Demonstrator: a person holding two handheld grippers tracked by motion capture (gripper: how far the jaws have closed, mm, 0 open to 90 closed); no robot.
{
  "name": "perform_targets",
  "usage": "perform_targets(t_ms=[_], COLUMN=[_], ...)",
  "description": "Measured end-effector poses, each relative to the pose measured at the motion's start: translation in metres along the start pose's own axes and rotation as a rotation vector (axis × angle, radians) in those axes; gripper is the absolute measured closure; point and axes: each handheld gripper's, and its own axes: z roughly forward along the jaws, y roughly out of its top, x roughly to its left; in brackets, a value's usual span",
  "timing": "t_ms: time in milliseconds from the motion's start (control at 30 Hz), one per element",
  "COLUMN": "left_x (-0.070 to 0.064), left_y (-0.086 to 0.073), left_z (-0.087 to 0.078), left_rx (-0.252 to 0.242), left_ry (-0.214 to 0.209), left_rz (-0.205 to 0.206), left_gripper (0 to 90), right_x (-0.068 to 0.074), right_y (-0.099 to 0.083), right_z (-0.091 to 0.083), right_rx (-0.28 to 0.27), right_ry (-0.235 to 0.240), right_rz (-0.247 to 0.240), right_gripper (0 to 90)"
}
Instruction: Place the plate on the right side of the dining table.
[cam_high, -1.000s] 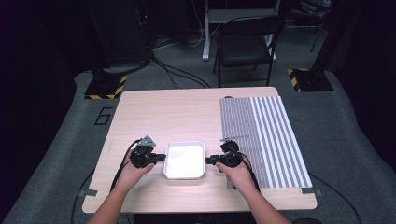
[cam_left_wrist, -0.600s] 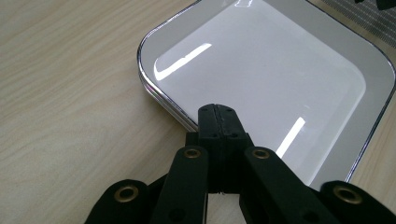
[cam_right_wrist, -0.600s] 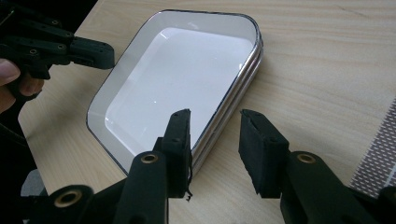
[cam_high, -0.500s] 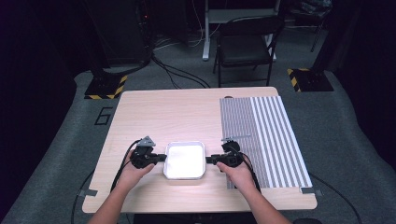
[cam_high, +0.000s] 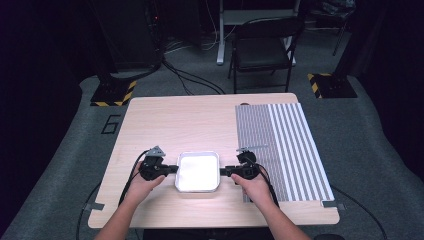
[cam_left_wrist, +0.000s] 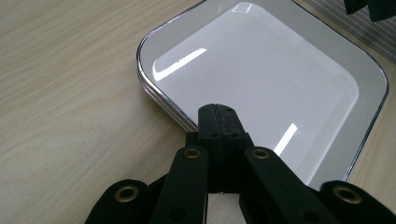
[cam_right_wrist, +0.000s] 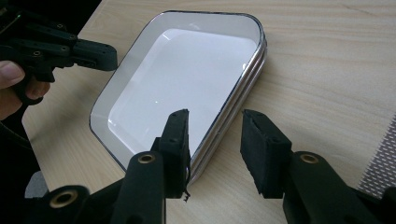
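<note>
A white rectangular tray (cam_high: 197, 171) with a chrome rim lies near the table's front edge; in the right gripper view its edge (cam_right_wrist: 233, 100) looks like stacked rims. My left gripper (cam_high: 175, 169) is at the tray's left side, and its jaws (cam_left_wrist: 217, 109) are pressed together on the rim (cam_left_wrist: 159, 100). My right gripper (cam_high: 222, 172) is at the tray's right side and stands open (cam_right_wrist: 215, 126), one jaw over the tray's inside and the other outside the rim. The left gripper (cam_right_wrist: 93, 53) also shows at the tray's far rim in the right gripper view.
The tray rests on a light wooden table (cam_high: 190, 120). A grey striped mat (cam_high: 280, 145) covers the table's right part, just right of my right hand. A black chair (cam_high: 262, 50) and cables stand on the floor beyond the table.
</note>
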Motion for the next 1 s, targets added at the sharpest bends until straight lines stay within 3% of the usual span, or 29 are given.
perform_targets(t_ms=[333, 700, 833, 1000], left_x=[0.001, 0.000, 0.000, 0.000], left_y=[-0.001, -0.001, -0.002, -0.003], left_z=[0.000, 0.000, 0.000, 0.000], left_rx=[-0.009, -0.010, -0.013, -0.018], left_ry=[-0.006, 0.002, 0.004, 0.007], left_rz=[-0.018, -0.006, -0.007, -0.004], left_gripper=[90.0, 90.0, 90.0, 90.0], right_x=[0.000, 0.000, 0.001, 0.000], right_y=[0.000, 0.002, 0.003, 0.003], right_z=[0.006, 0.014, 0.016, 0.019], right_rx=[0.013, 0.039, 0.041, 0.047], right_ry=[-0.002, 0.016, 0.036, 0.027], right_rz=[0.015, 0.090, 0.117, 0.140], right_gripper=[66.7, 77.5, 79.1, 79.0])
